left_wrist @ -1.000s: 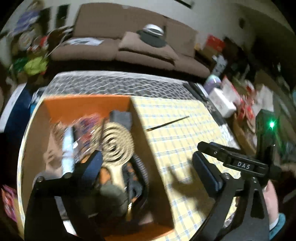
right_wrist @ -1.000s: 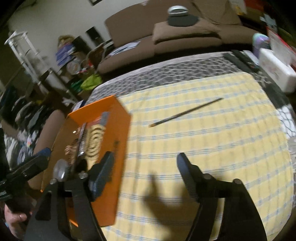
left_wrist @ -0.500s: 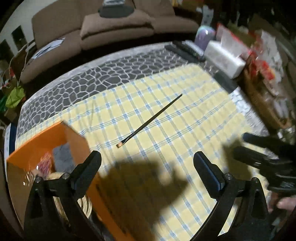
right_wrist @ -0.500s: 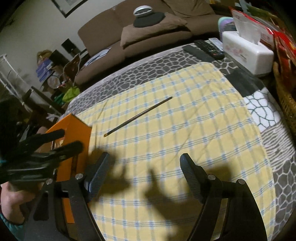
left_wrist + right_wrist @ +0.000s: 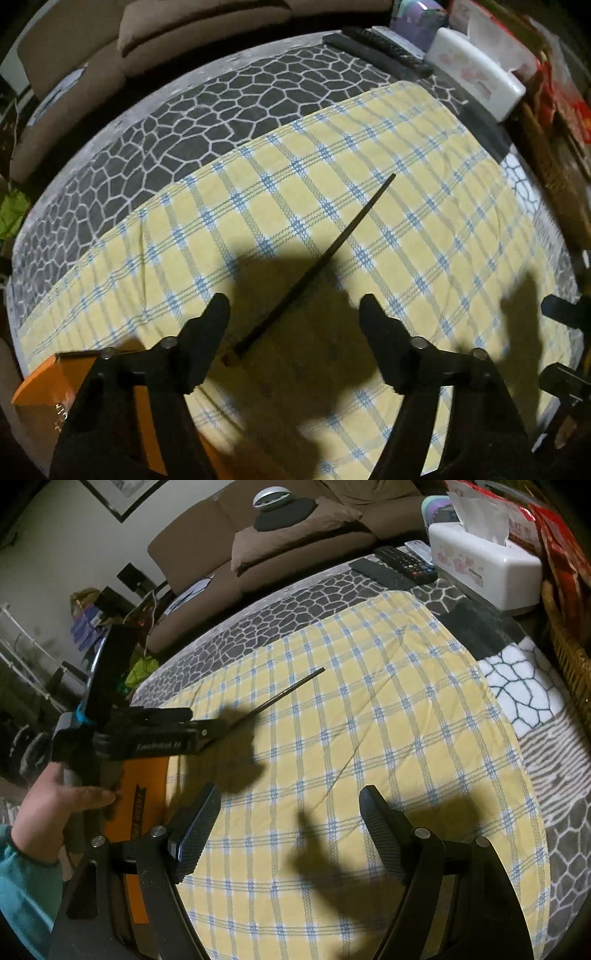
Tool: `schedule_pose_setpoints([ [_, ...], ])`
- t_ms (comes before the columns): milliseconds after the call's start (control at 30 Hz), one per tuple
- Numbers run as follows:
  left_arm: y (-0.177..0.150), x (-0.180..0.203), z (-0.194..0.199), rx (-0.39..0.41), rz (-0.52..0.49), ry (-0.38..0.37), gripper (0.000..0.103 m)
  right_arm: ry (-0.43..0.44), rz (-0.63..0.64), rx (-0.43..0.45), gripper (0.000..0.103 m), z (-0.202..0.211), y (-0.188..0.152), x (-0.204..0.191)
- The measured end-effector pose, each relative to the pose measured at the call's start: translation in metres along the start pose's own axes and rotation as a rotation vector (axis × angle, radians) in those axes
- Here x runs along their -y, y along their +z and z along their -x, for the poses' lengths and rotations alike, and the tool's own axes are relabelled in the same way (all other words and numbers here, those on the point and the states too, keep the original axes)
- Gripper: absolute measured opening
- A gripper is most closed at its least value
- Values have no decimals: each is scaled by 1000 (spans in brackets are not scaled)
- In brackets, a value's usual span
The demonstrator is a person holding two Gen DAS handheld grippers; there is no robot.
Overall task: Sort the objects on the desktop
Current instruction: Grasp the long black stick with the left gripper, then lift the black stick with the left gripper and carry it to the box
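A thin dark brush [image 5: 325,258] lies slantwise on the yellow checked cloth [image 5: 424,206]. My left gripper [image 5: 293,314] points steeply down over the brush's near end. Its jaws are closing with the shaft between them, and the pads do not touch it. In the right wrist view a hand [image 5: 55,801] holds the left gripper [image 5: 221,729], and the brush [image 5: 288,690] sticks out beyond it. The orange box [image 5: 144,794] stands at the cloth's left edge, and one corner of the orange box [image 5: 40,387] shows. My right gripper [image 5: 291,805] hangs open over bare cloth.
A white tissue box [image 5: 484,565] and two remotes [image 5: 402,563] sit at the far right of the table. A wicker basket [image 5: 569,642] borders the right edge. A brown sofa [image 5: 295,531] stands behind. A grey patterned cover [image 5: 229,96] lies under the cloth.
My left gripper swung from above the orange box to over the brush, tipped downward, and its jaws narrowed. The right gripper drifted right, away from the box.
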State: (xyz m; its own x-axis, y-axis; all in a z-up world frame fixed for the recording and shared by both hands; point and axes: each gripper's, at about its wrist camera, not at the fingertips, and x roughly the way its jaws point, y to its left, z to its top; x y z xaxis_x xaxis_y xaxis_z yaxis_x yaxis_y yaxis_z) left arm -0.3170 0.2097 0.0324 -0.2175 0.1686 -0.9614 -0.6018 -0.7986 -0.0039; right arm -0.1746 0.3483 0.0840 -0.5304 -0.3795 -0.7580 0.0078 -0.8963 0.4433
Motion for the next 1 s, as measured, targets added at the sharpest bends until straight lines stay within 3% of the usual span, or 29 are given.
schedule_pose_setpoints([
  [100,2,0,-7,-25,-12,-7,53,6,-7,-2,79,-1,0,3],
  [367,0,3,-29,-73,-49,5,53,2,-11,-11,79,-4,-2,8],
  [633,-6,9,-33,-93,-63,-17,19,5,-20,-14,79,-6,-2,12],
  [667,-7,10,-32,-93,-63,-25,11,6,-20,-15,79,-5,-2,12],
  [1000,-33,21,-22,-90,2,-92,6,34,-41,-25,79,-12,-3,9],
])
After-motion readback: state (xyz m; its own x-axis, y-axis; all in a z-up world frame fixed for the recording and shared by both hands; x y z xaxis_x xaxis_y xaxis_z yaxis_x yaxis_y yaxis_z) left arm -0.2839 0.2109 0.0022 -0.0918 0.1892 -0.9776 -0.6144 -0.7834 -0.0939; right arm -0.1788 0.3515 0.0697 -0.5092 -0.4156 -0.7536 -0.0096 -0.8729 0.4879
